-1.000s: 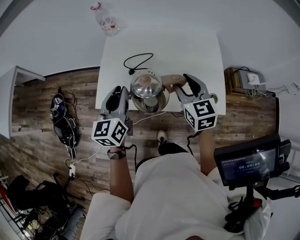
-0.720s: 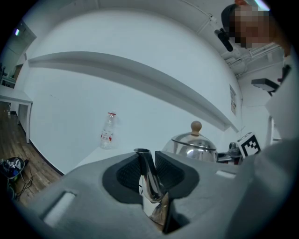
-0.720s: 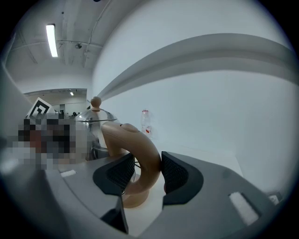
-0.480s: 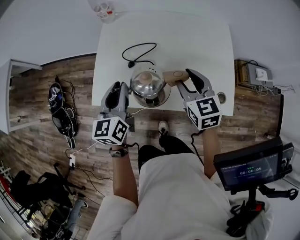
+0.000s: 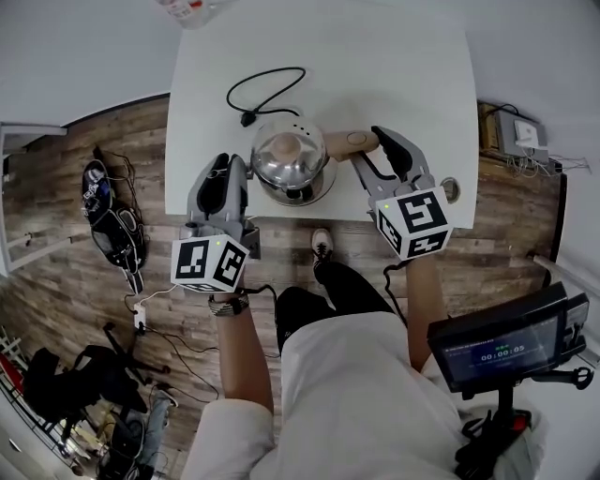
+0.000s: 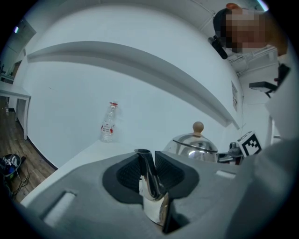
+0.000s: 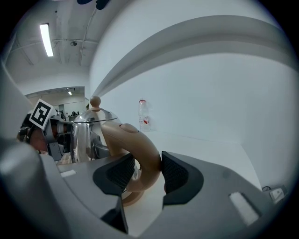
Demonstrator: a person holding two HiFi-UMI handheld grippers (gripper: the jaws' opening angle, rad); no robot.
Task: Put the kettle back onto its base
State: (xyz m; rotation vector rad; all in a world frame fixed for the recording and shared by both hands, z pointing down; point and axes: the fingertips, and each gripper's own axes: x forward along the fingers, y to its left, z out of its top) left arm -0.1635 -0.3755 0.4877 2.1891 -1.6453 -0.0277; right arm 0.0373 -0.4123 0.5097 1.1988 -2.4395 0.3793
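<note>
A shiny steel kettle (image 5: 291,164) with a wooden lid knob is over the near part of the white table (image 5: 412,66). My left gripper (image 5: 234,171) is shut on its thin steel spout (image 6: 147,173), which sticks up between the dark pads. My right gripper (image 5: 382,142) is shut on the tan curved handle (image 7: 136,145), also seen from above (image 5: 350,142). The kettle body (image 6: 196,145) lies to the right in the left gripper view and to the left (image 7: 86,133) in the right gripper view. A black cord (image 5: 267,89) with a plug lies just behind the kettle. The base is hidden under it.
A clear plastic bottle (image 5: 183,9) stands beyond the table's far left corner, seen also from both grippers (image 6: 108,123) (image 7: 144,114). A small round thing (image 5: 452,190) sits at the table's right near corner. Shoes and cables (image 5: 112,225) lie on the wooden floor to the left.
Both grippers have sunk toward the tabletop together with the kettle between them. The grips on spout and handle look unchanged.
</note>
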